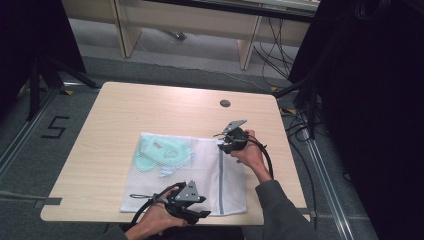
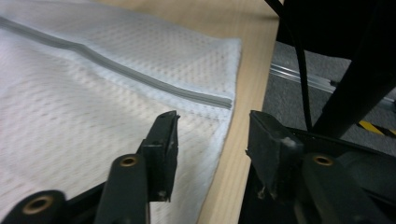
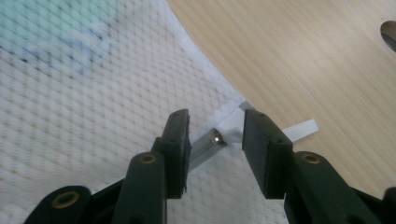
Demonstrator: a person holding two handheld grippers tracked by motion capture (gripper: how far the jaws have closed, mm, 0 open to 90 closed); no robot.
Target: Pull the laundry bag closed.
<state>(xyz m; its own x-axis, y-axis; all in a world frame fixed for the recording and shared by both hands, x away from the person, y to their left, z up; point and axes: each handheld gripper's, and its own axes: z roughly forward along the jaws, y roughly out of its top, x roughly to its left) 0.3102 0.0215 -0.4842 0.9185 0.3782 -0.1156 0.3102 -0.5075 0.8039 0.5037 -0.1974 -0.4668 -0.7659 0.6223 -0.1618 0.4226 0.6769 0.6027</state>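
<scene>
Straddling zipper pull (image 3: 215,136), jaws apart

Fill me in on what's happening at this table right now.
A person is working on a white mesh laundry bag lying flat on the table, with a pale green item inside it. The right gripper is open at the bag's far corner, its jaws either side of the small metal zipper pull. The left gripper is open over the bag's near corner, by the zipper's other end. Neither has closed on anything.
</scene>
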